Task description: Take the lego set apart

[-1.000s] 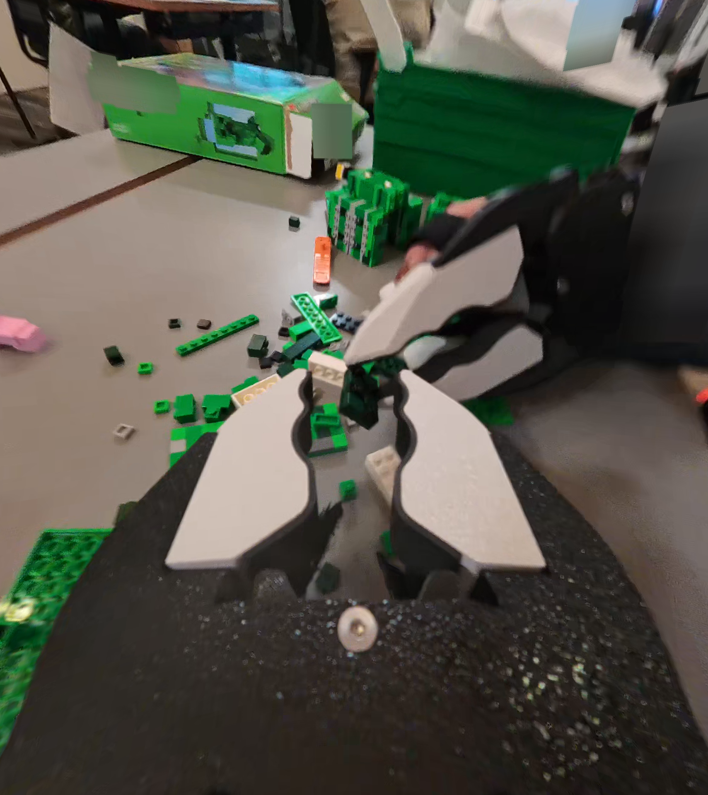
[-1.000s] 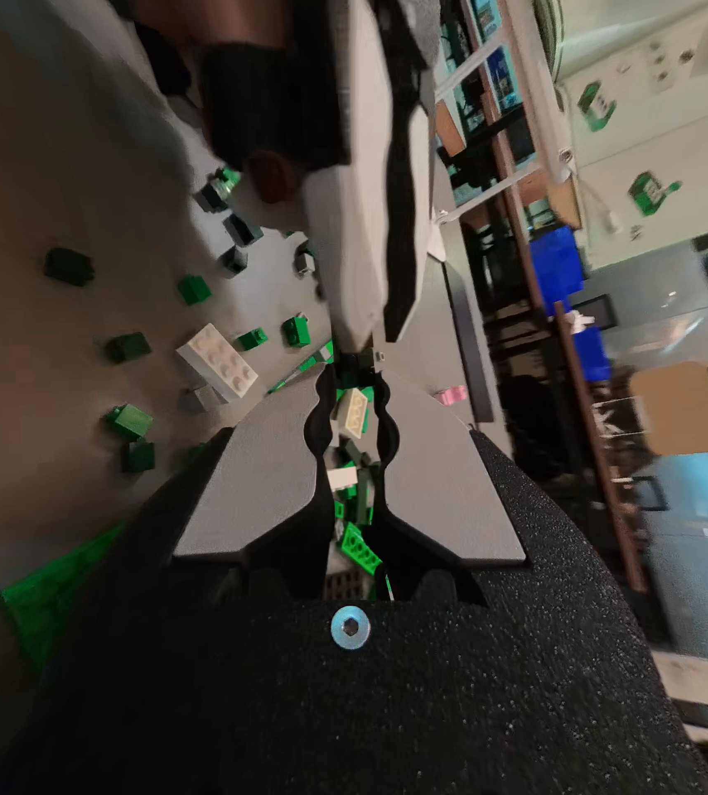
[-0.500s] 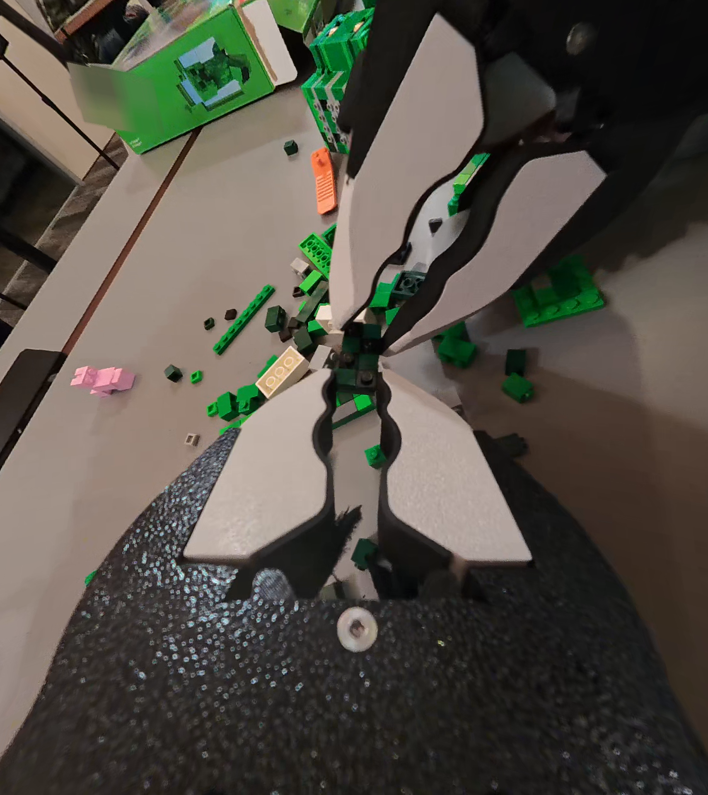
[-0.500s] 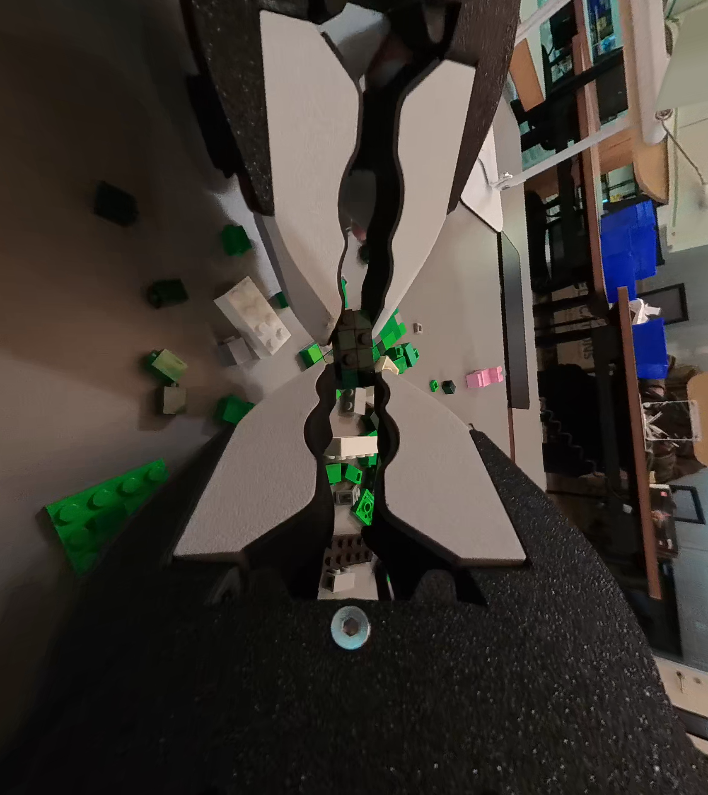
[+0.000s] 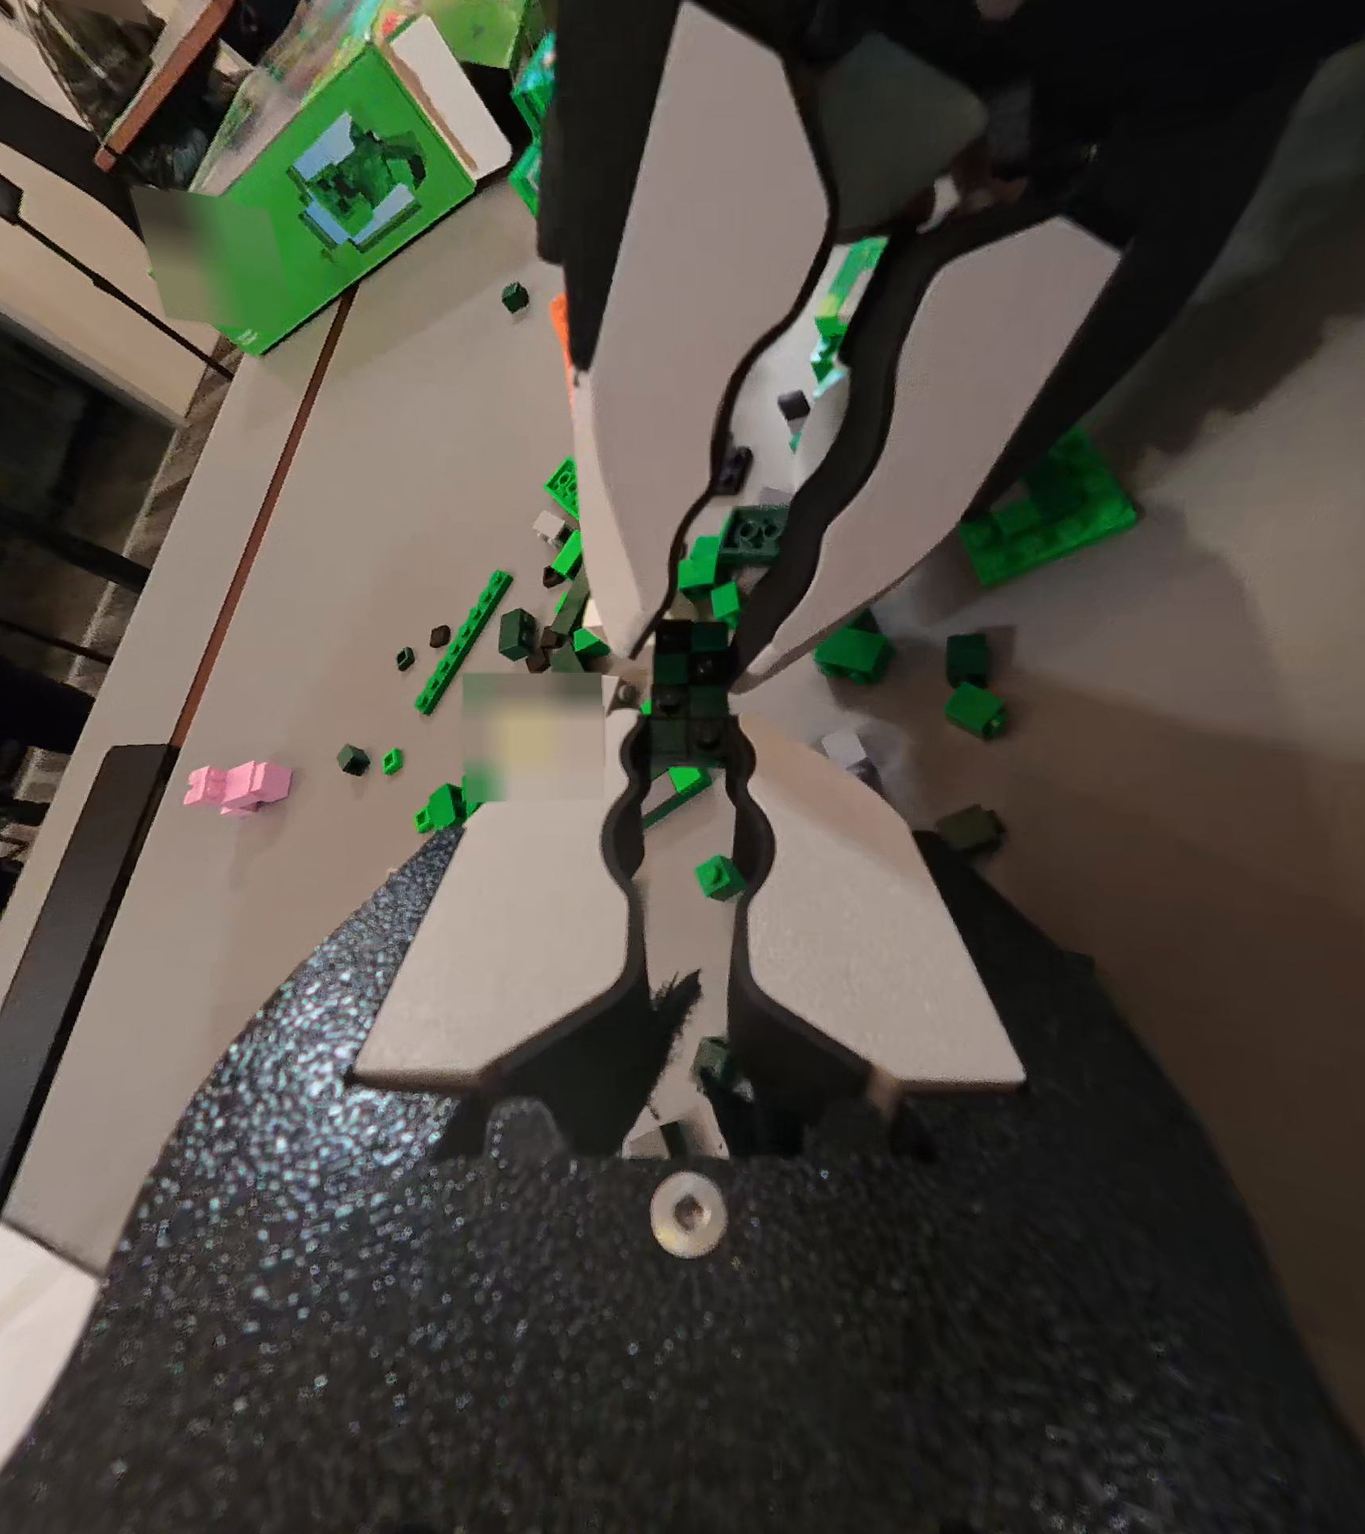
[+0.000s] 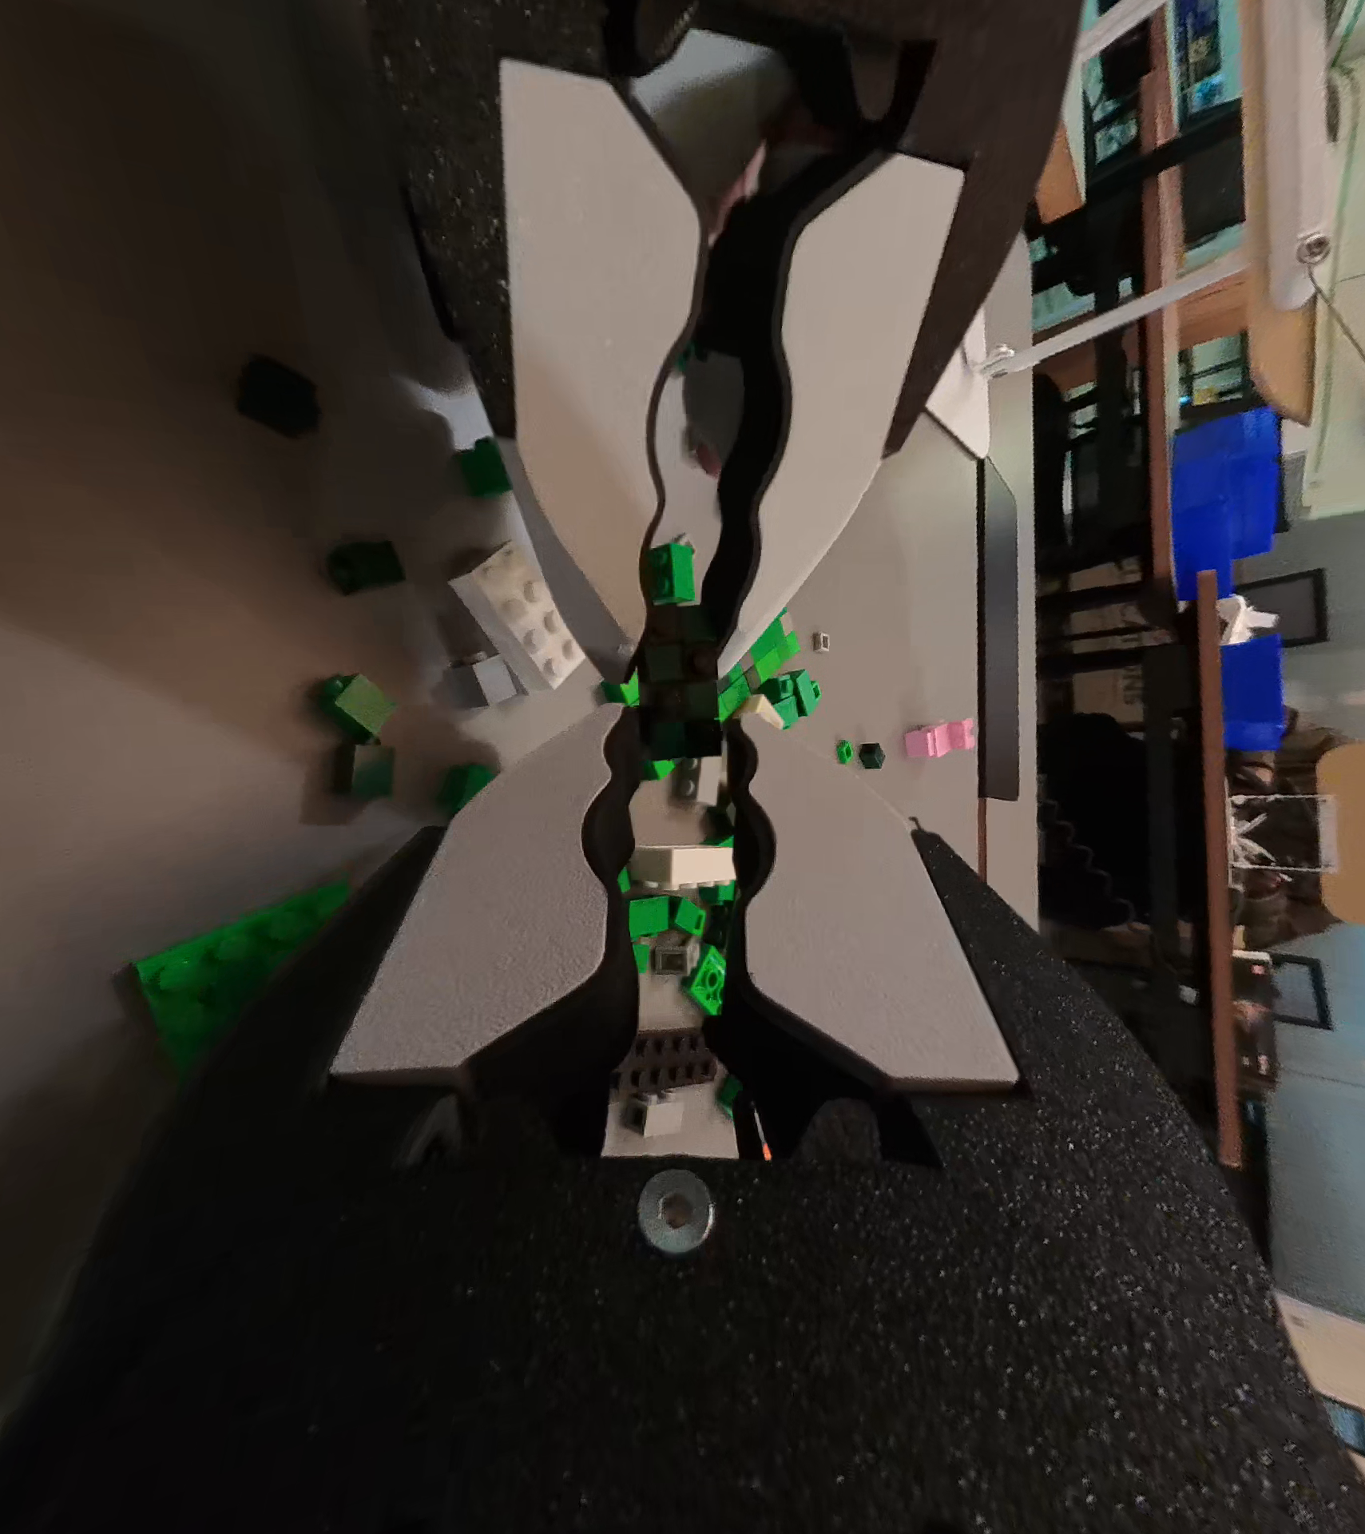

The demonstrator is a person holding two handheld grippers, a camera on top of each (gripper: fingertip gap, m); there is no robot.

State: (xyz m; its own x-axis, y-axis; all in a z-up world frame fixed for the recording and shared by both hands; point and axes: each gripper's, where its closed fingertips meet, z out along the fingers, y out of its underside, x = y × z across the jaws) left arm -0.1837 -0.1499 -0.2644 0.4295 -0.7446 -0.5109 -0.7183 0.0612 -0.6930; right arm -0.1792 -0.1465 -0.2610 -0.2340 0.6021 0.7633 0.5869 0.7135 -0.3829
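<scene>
Both claws are meeting tip to tip over the grey tabletop (image 5: 380,515), and a small stacked chunk of dark green and black lego bricks (image 5: 689,693) is hanging between them, lifted clear of the surface. The left claw (image 5: 687,739) is clamping down on the near end of that chunk, while the right claw (image 5: 691,656) is coming in from the opposite side and pinching the far end. The right wrist view is showing the same thing in reverse: the right claw (image 6: 675,730) is gripping its end of the stack (image 6: 680,681), with the left claw (image 6: 679,639) facing it. Holding opposite ends like this looks like a set-up for a pull or twist, so the bricks are being braced to split at a seam.

Below, loose green, white and grey bricks (image 5: 973,710) are lying scattered, apparently the pieces already freed. A small pink lego pig (image 5: 239,784) is sitting well apart to one side, and the green cardboard lego box (image 5: 330,207) is resting near the tabletop's far edge.
</scene>
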